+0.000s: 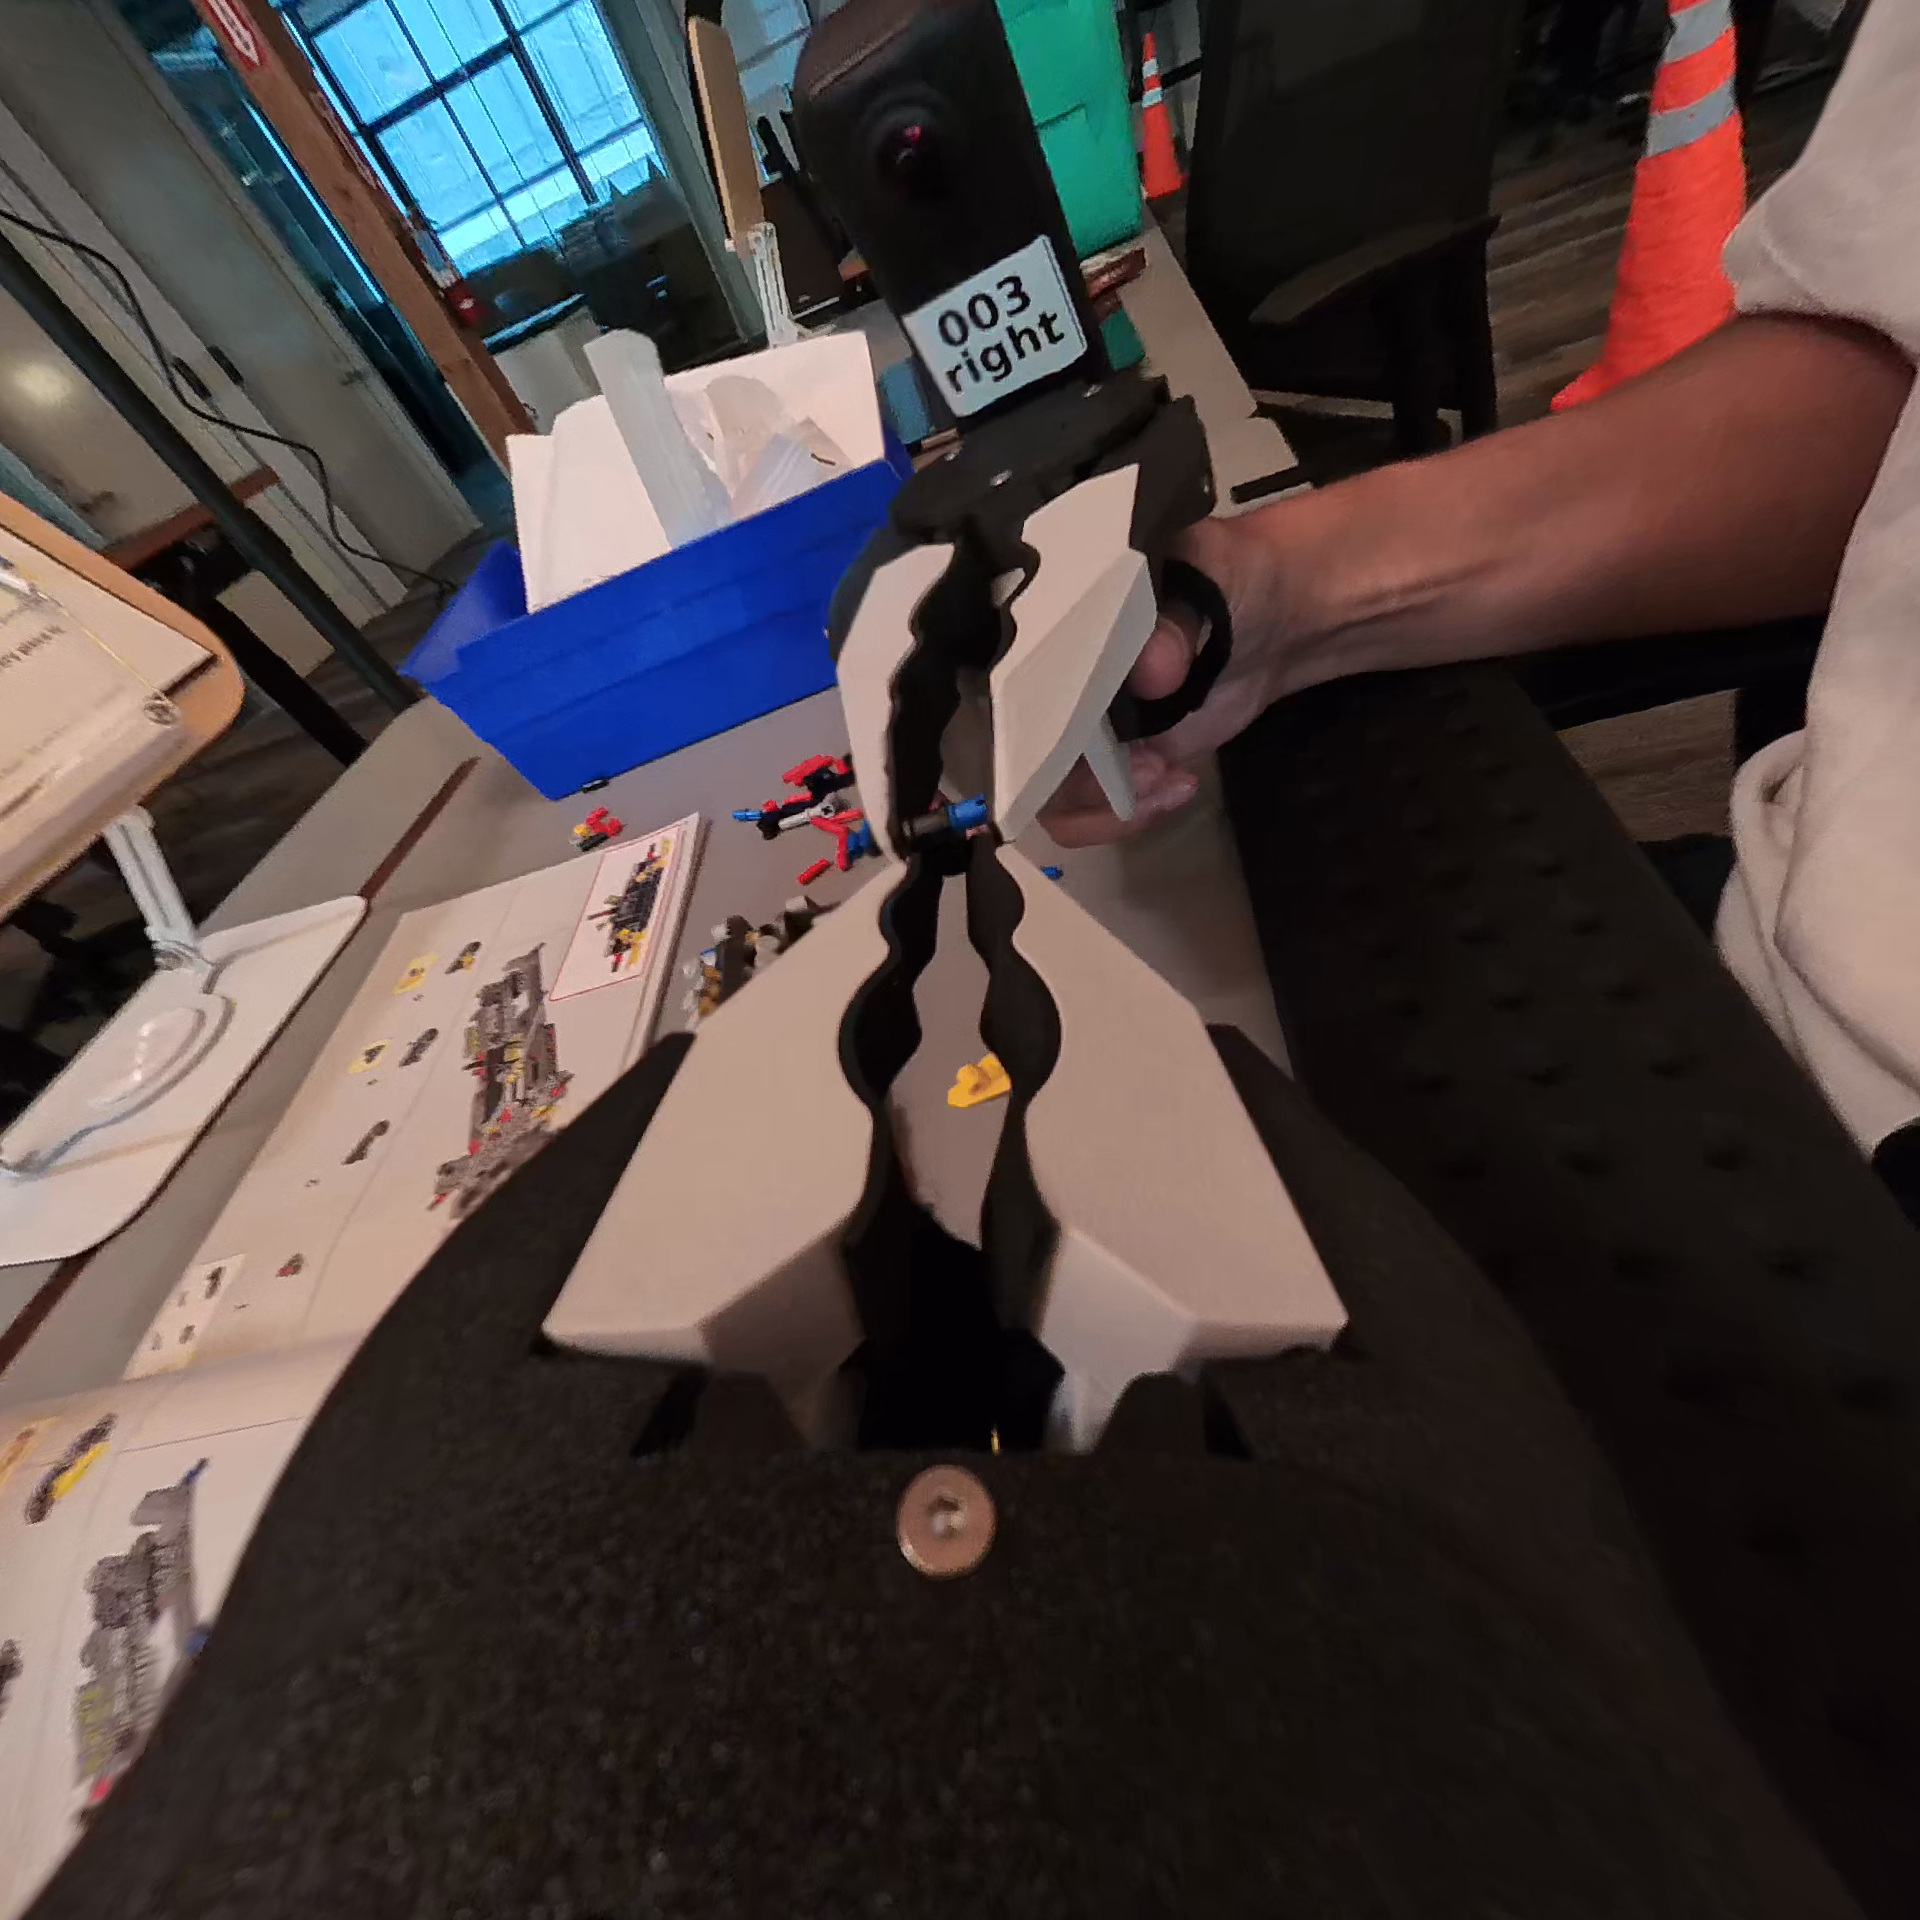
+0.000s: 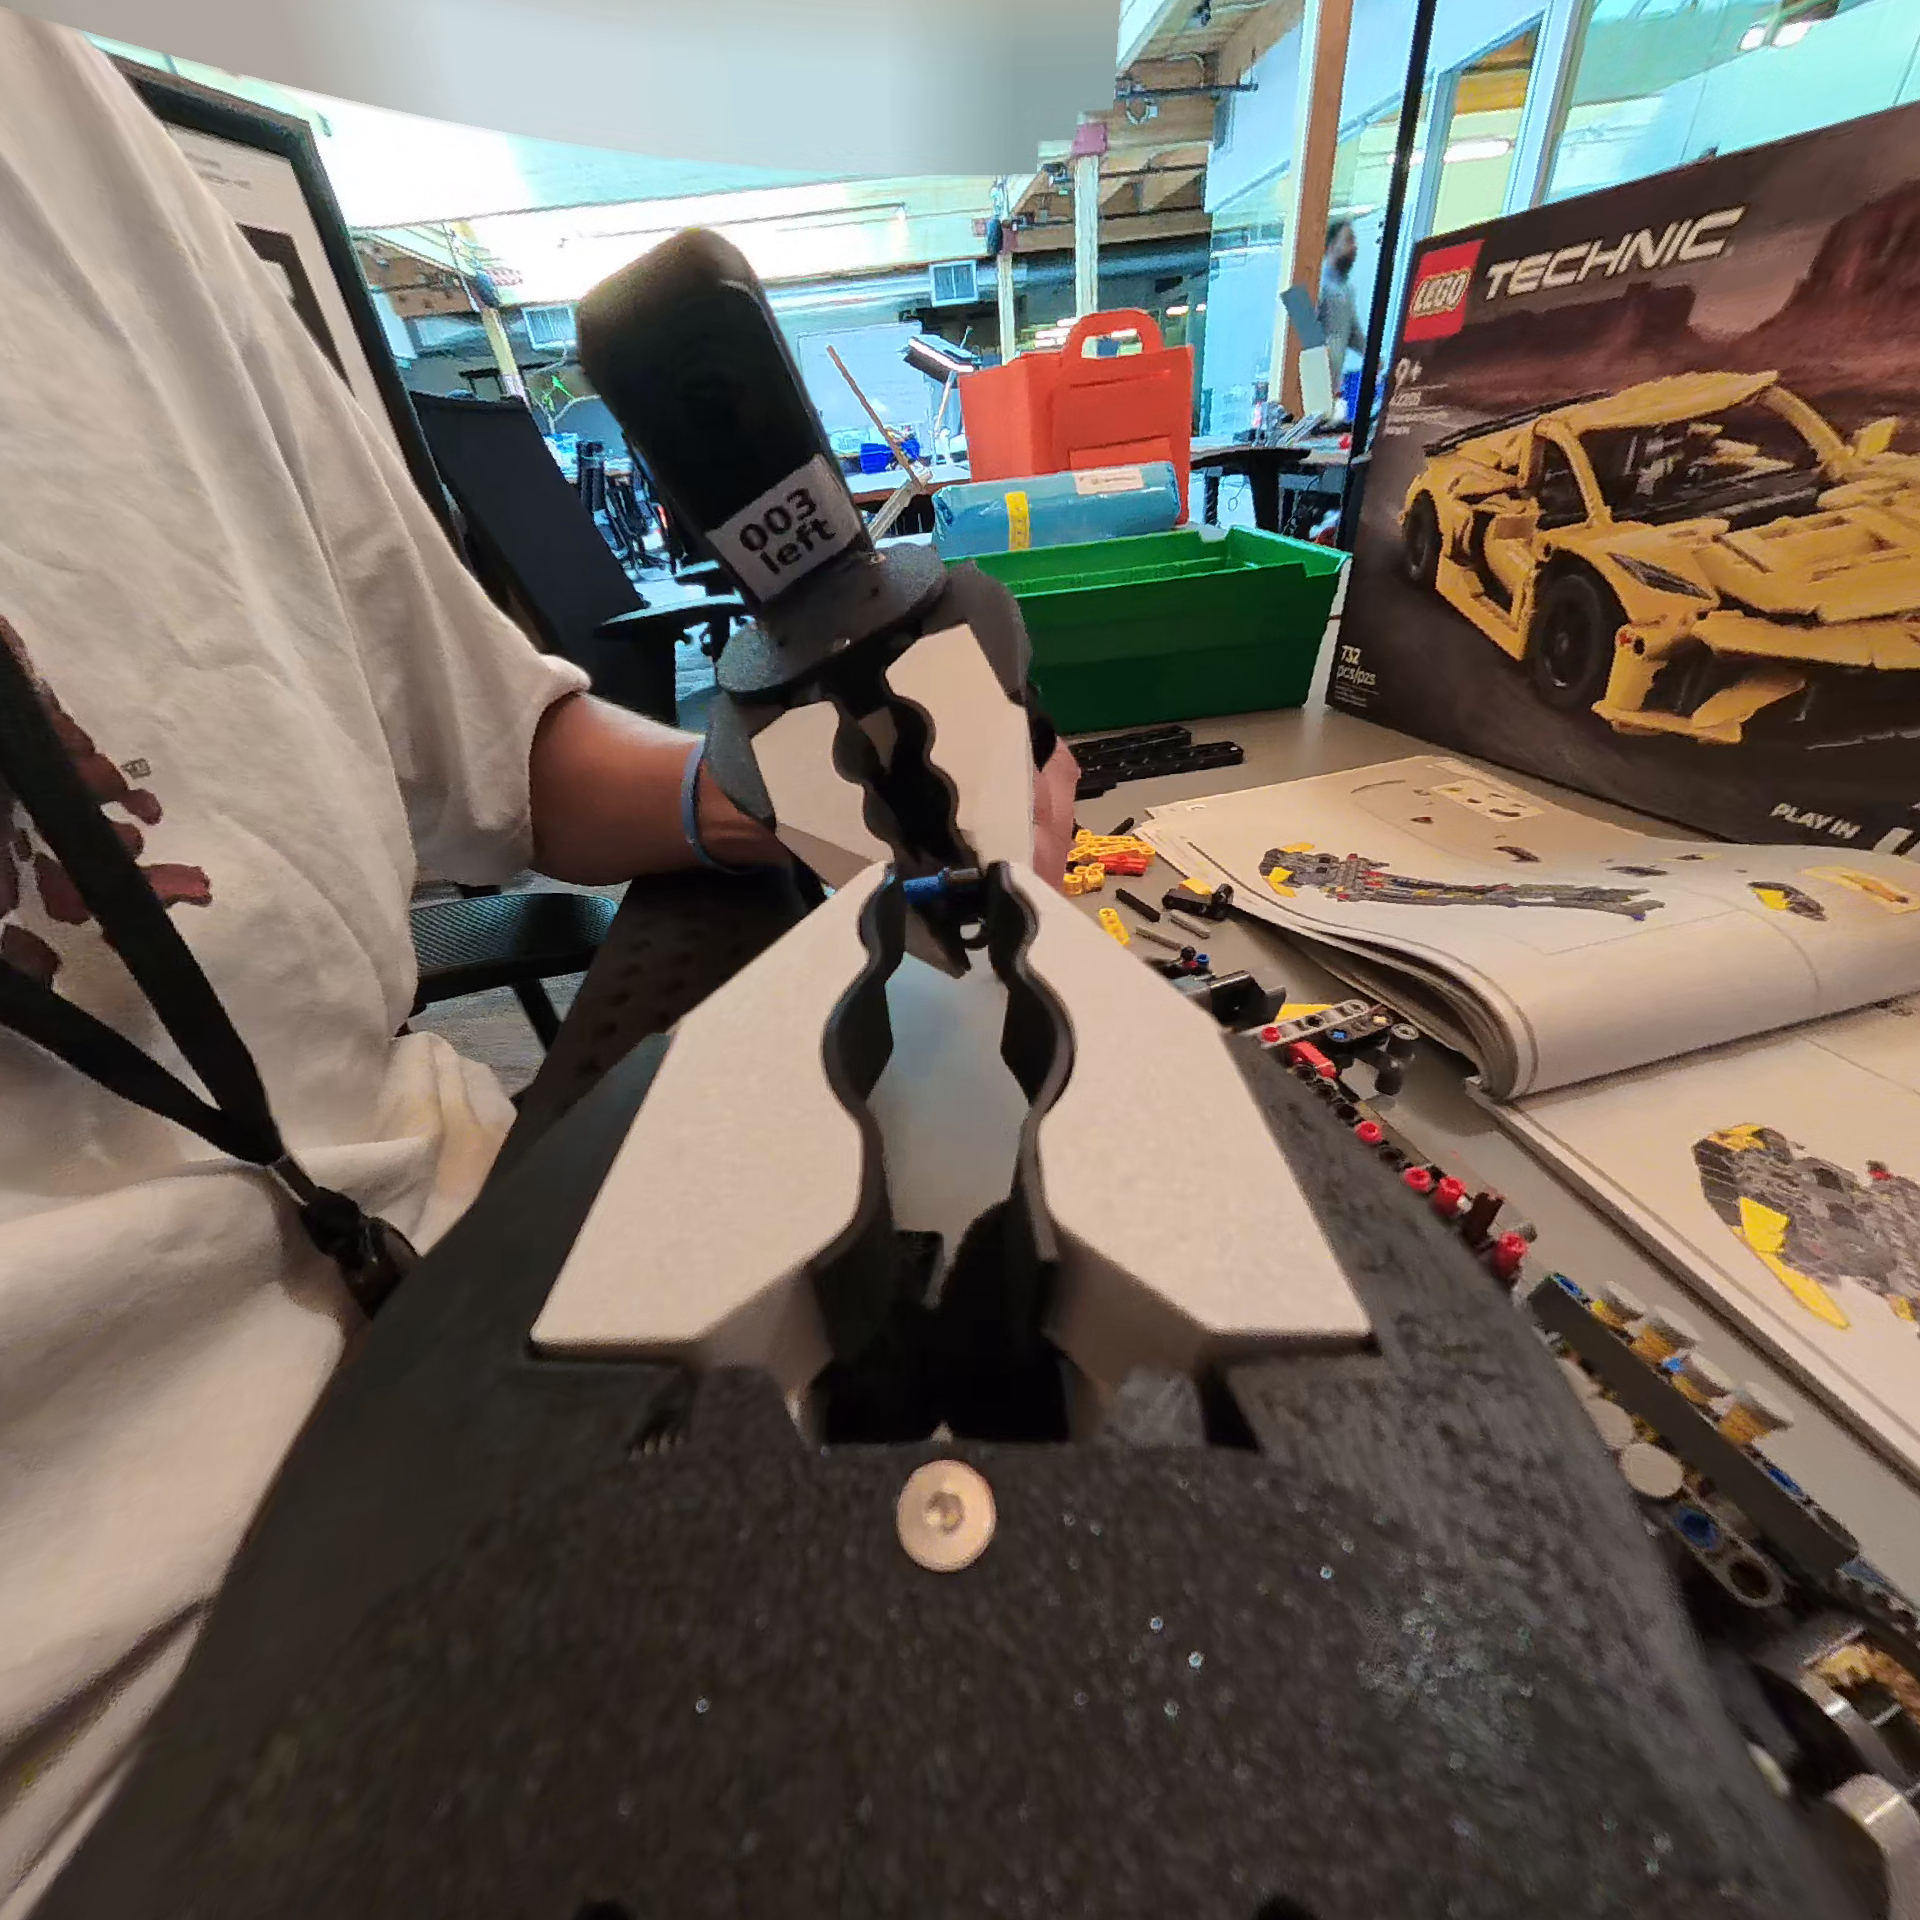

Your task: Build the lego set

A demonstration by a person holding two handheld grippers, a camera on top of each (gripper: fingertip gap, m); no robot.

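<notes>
My two grippers meet tip to tip above the table. In the left wrist view my left gripper point(image 1: 940, 873) is closed on a small black piece point(image 1: 940, 860). Just beyond it, my right gripper point(image 1: 948, 826) points back at me and pinches a blue pin point(image 1: 966, 810) with a black end. In the right wrist view my right gripper point(image 2: 943, 883) holds the blue pin point(image 2: 928, 885) crosswise between its tips, against a black ringed piece point(image 2: 971, 925). The left gripper point(image 2: 940, 857) comes down onto them from behind. How the pin and the black piece join is hidden.
Open instruction booklet point(image 1: 436, 1039) point(image 2: 1558, 935), loose red, blue and black parts point(image 1: 810, 805), a yellow part point(image 1: 977, 1081), a blue bin point(image 1: 665, 644). A green bin point(image 2: 1174, 613), the set's box point(image 2: 1662, 520), yellow-orange parts point(image 2: 1107, 857) and a long partly built frame point(image 2: 1662, 1382) at the right. Less than 4 cm separates the two grippers' tips.
</notes>
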